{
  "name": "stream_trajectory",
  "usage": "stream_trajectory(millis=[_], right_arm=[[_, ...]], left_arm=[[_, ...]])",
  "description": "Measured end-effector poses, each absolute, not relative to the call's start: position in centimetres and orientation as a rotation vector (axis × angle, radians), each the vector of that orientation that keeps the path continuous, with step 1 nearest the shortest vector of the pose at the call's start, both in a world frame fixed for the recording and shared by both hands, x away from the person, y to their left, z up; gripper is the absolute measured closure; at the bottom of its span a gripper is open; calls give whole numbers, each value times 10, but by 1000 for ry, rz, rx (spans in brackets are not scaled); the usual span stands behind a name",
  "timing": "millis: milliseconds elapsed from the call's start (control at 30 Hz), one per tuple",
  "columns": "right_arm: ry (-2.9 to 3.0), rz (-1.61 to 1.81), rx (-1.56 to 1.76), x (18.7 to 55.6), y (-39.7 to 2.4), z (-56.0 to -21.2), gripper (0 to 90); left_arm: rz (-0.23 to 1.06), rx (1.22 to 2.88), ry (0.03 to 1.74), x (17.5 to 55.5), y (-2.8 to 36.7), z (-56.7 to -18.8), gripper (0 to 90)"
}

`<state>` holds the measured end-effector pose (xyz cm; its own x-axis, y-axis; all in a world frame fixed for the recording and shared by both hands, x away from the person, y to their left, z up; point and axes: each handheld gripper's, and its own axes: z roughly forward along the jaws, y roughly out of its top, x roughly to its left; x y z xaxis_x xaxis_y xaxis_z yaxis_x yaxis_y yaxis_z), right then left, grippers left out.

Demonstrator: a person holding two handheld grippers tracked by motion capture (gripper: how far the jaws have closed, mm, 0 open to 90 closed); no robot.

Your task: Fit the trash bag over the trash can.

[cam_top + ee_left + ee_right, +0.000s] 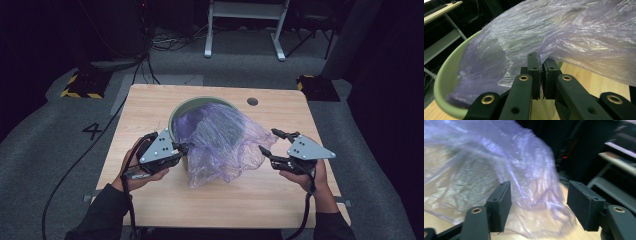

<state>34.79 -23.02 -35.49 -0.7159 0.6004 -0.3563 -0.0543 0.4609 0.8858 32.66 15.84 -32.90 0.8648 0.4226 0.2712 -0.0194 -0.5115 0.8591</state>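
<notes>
A thin purple plastic bag [220, 140] lies bunched over a pale green round bin [182, 107] in the middle of the wooden table [150, 100], spilling over the bin's near and right sides. My left gripper [186, 148] is at the bin's left front, shut on a fold of the bag. In the left gripper view the jaws [541, 61] pinch the film [536, 30] just above the bin's rim [446, 72]. My right gripper [267, 140] is open, just right of the bag's hanging edge. In the right gripper view the bag [486, 157] hangs beyond the spread jaws [539, 197], untouched by the pads.
A round cable hole [252, 101] sits in the table's far right part. Beyond the table a white desk frame [245, 30] stands on grey carpet, with yellow-and-black striped blocks [80, 86] at both far corners. Cables trail from both grippers toward the near edge.
</notes>
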Motion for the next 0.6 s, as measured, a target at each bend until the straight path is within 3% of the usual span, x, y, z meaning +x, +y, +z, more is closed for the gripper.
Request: stream_trajectory(millis=[67, 167, 200, 300, 367, 500, 600], right_arm=[[2073, 1292, 440, 351, -224, -356, 435], [2091, 1273, 408, 352, -216, -356, 622], [2098, 1277, 392, 351, -214, -357, 694], [2108, 1265, 374, 351, -211, -356, 799], [2100, 1265, 376, 350, -210, -354, 840], [2076, 1293, 395, 350, -212, -350, 887], [2068, 1289, 407, 350, -211, -349, 893]], left_arm=[[579, 2047, 291, 325, 160, -329, 845], [588, 2033, 297, 322, 166, -329, 802], [592, 2022, 312, 321, 169, -329, 764], [607, 1990, 373, 316, 174, -329, 561], [606, 1979, 381, 313, 174, -328, 357], [553, 1947, 366, 299, 177, -327, 217], [516, 1943, 363, 293, 178, -325, 188]])
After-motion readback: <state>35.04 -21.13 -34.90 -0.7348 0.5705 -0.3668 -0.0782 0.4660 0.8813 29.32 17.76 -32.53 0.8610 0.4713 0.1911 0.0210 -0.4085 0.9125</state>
